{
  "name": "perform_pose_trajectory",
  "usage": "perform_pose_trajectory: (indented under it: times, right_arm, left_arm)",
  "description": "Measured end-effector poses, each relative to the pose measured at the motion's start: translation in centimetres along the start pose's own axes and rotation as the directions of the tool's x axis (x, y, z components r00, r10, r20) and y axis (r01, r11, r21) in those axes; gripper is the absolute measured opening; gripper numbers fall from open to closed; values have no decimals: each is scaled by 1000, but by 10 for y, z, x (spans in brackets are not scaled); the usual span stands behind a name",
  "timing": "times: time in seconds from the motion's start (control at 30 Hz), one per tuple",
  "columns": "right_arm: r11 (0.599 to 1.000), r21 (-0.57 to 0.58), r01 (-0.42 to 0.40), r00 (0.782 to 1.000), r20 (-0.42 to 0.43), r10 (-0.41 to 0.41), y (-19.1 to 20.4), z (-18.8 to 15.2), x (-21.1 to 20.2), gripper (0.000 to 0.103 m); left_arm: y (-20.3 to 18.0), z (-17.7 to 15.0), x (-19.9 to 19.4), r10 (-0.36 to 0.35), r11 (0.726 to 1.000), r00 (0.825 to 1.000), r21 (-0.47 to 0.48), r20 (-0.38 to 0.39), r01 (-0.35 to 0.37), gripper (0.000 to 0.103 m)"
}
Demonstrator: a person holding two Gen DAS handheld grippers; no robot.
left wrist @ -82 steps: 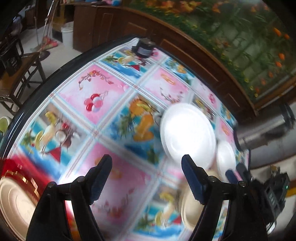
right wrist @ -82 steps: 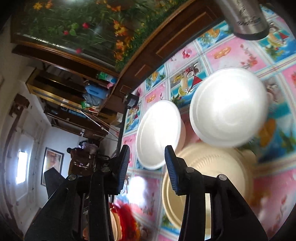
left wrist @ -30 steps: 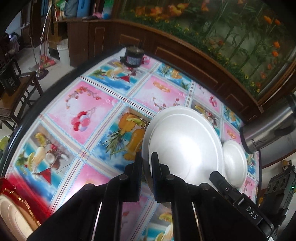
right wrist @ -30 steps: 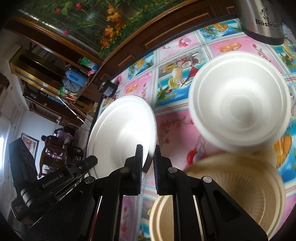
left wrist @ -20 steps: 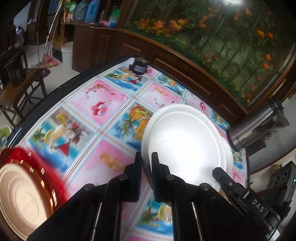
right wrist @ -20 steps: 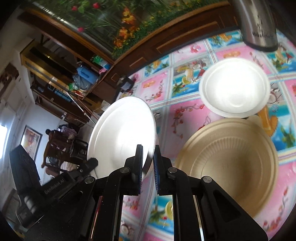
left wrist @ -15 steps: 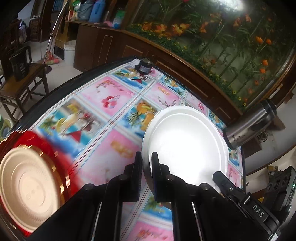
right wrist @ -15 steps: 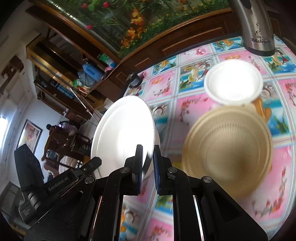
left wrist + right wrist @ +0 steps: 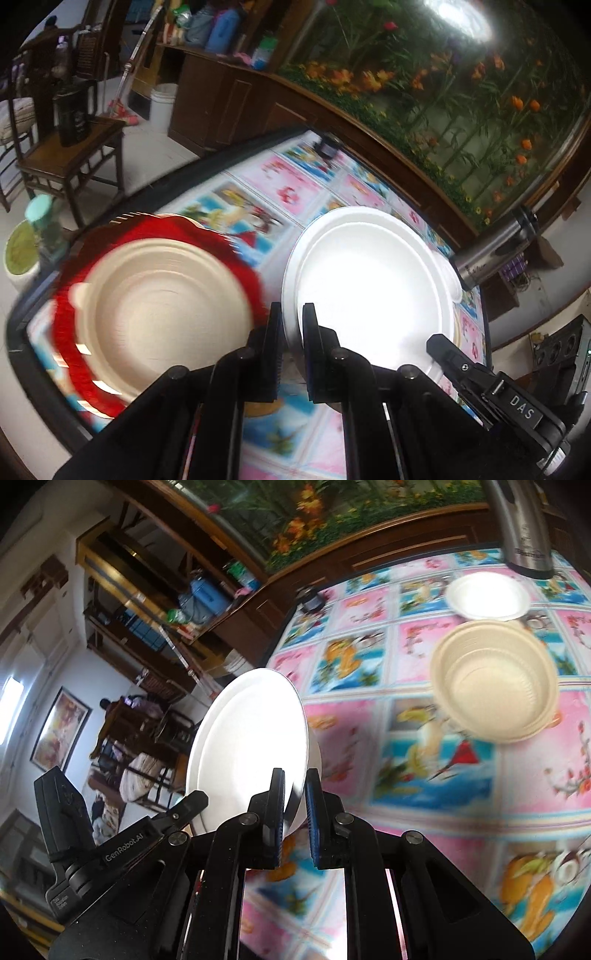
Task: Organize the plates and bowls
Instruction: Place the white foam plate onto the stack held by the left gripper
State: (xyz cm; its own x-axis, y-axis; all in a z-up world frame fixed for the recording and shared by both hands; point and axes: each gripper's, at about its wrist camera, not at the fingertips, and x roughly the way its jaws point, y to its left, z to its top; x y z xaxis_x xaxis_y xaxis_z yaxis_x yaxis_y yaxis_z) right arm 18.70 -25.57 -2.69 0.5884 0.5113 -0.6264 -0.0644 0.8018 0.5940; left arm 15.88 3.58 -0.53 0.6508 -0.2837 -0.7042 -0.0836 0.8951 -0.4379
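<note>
Both grippers pinch opposite rims of one large white plate (image 9: 369, 291), held above the table. My left gripper (image 9: 292, 325) is shut on its near-left rim. My right gripper (image 9: 295, 805) is shut on the other rim of the white plate (image 9: 247, 746), which shows tilted on edge. To the left, below the plate, a beige plate (image 9: 162, 310) lies on a red plate (image 9: 70, 354) at the table's corner. Farther right in the right wrist view stand a beige bowl (image 9: 495, 686) and a small white bowl (image 9: 487, 596).
A steel thermos (image 9: 524, 528) stands at the far right of the table. A small dark jar (image 9: 328, 146) sits at the far edge. A wooden chair (image 9: 70, 158) and a green bucket (image 9: 22, 251) stand on the floor left of the table (image 9: 273, 181).
Both grippers have carried the white plate leftward across the table. The beige plate on the red one has come into full view; the bowls now lie farther off to the right.
</note>
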Motion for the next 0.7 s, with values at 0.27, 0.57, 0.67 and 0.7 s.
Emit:
perform_pose_trajectory:
  times: [0.27, 0.57, 0.67, 0.7]
  right_arm:
    - [996, -86, -30, 996, -87, 22, 55, -27, 44, 11]
    - [991, -133, -20, 986, -169, -2, 78, -48, 86, 11]
    - [991, -134, -15, 982, -188, -11, 79, -49, 95, 11]
    - [991, -136, -11, 981, -194, -16, 79, -50, 98, 11]
  left_arm:
    - [63, 4, -27, 56, 996, 998, -69, 27, -54, 8]
    - [100, 0, -21, 97, 988, 995, -123, -5, -97, 7]
    - [106, -1, -17, 100, 986, 995, -135, -20, -101, 7]
    - [108, 0, -16, 100, 985, 995, -140, -26, -103, 7]
